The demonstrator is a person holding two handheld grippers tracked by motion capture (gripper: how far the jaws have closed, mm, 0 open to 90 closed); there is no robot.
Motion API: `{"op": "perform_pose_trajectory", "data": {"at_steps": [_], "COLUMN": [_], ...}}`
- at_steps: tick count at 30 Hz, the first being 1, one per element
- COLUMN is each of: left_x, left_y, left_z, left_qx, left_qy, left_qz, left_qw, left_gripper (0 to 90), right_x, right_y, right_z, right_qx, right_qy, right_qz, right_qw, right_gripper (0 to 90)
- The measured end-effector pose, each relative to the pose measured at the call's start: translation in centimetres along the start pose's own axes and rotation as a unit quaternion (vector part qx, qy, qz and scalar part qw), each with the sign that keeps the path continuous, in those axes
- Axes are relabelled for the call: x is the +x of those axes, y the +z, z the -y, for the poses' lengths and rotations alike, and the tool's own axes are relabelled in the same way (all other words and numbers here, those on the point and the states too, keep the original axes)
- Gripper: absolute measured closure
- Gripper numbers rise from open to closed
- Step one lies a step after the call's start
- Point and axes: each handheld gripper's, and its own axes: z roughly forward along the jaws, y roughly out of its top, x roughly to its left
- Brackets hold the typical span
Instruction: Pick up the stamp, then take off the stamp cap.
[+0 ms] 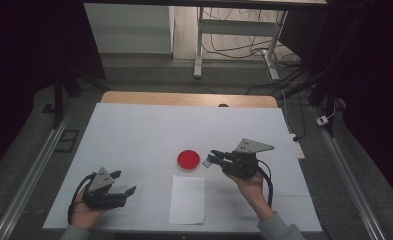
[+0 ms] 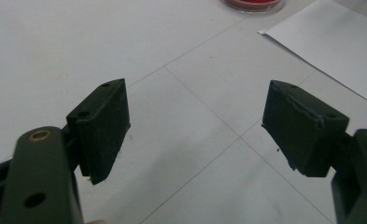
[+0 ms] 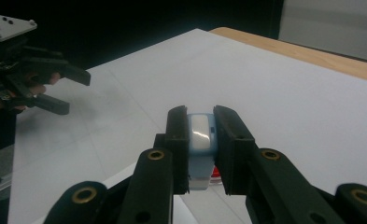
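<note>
Right hand-held gripper [image 1: 210, 160] clenched on a small pale-blue stamp [image 3: 201, 140], pads pressing both its sides; the stamp shows a whitish top face in the right gripper view. In the high view the held stamp hangs just at 3 o'clock of the red ink pad [image 1: 188, 160], near it but apart. The round ink pad sits on the white worktop [image 1: 134, 130], slightly right of centre. White paper sheet [image 1: 187, 199] lies flat at 6 o'clock of the ink pad, just beside it. Left hand-held gripper [image 1: 124, 184] released, jaws wide with nothing between them, held low over the worktop at 8 o'clock of the ink pad, well apart from the paper sheet
</note>
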Motion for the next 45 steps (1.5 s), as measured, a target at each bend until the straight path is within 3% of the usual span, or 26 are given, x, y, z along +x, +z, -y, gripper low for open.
{"op": "perform_pose_trajectory", "data": {"at_steps": [15,45], "left_x": [0.0,-0.4], "left_y": [0.1,0.2], "left_z": [0.1,-0.5], "left_qx": [0.001,-0.004], "left_qy": [0.001,0.007], "left_qz": [0.0,-0.001], "left_qw": [1.0,1.0], "left_gripper": [23.2,22.9], "right_x": [1.7,1.9], "right_y": [1.5,1.5], "right_z": [0.3,0.3], "right_qx": [0.008,-0.009], "right_qy": [-0.009,-0.009], "right_qz": [-0.039,-0.035], "right_qw": [0.9992,0.9993], "right_gripper": [75.3,75.3]}}
